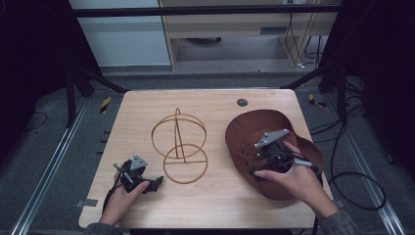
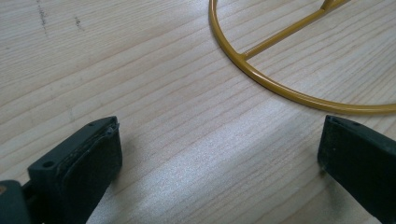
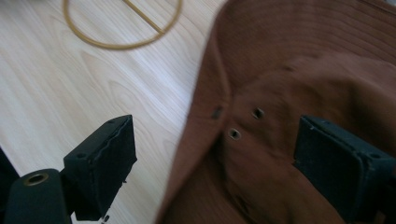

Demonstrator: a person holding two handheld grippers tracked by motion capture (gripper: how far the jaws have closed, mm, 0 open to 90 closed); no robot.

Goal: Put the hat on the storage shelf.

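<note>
Light wood covers the bench (image 1: 147, 107), which stands on a grey floor between dark frames. Near the middle of the bench stands a yellow wire stand (image 1: 179, 147), with its round base ring (image 2: 299, 95) lying flat on the wood. A brown hat (image 1: 254, 129) lies by the right edge of the bench, its inside turned up, and I see two small metal eyelets (image 3: 234, 134) in its cloth. My left tongs (image 1: 155, 184) rest low near the front left corner, just beside the base ring; the jaws are wide apart, with only bare wood between them. My right tongs (image 3: 215, 163) are over the hat, jaws also wide apart, one over the wood and one over the cloth, gripping nothing.
</note>
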